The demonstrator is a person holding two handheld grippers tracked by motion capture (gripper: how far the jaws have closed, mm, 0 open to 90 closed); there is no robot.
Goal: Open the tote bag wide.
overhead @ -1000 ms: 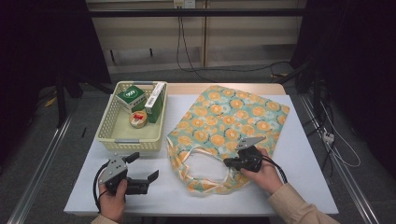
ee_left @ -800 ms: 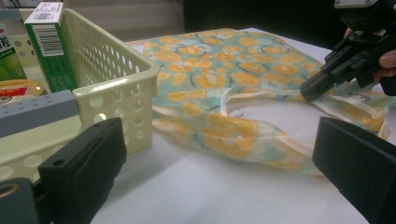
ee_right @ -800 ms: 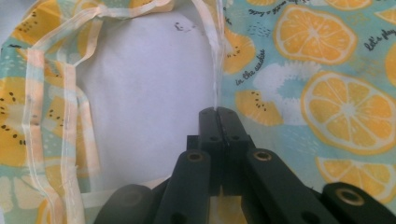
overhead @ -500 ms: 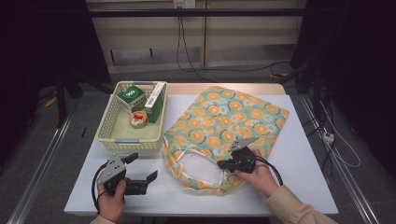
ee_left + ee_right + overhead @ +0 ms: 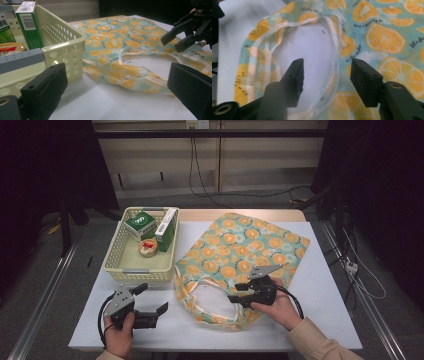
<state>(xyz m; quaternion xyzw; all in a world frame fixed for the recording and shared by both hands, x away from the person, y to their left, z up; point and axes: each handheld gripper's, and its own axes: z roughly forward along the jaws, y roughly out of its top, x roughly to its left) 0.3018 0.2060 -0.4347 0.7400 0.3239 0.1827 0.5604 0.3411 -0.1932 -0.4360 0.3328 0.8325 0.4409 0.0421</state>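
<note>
bag handle (image 5: 335, 50) lies between opened right tongs (image 5: 325, 72).

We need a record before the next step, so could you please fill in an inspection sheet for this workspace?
Surface: white table, bare at its right side.
Job's things: orange-print tote bag lying flat, handles looped toward the person.
Clutter: cream basket left of the bag, holding two green boxes and a round tin.
Grippers: left gripper open, on the table; right gripper open over the bag's handles, jaws just opened, nothing clamped.
Cables: black cable trailing from right gripper; more on the floor.
Surroundings: dark, rails alongside.
</note>
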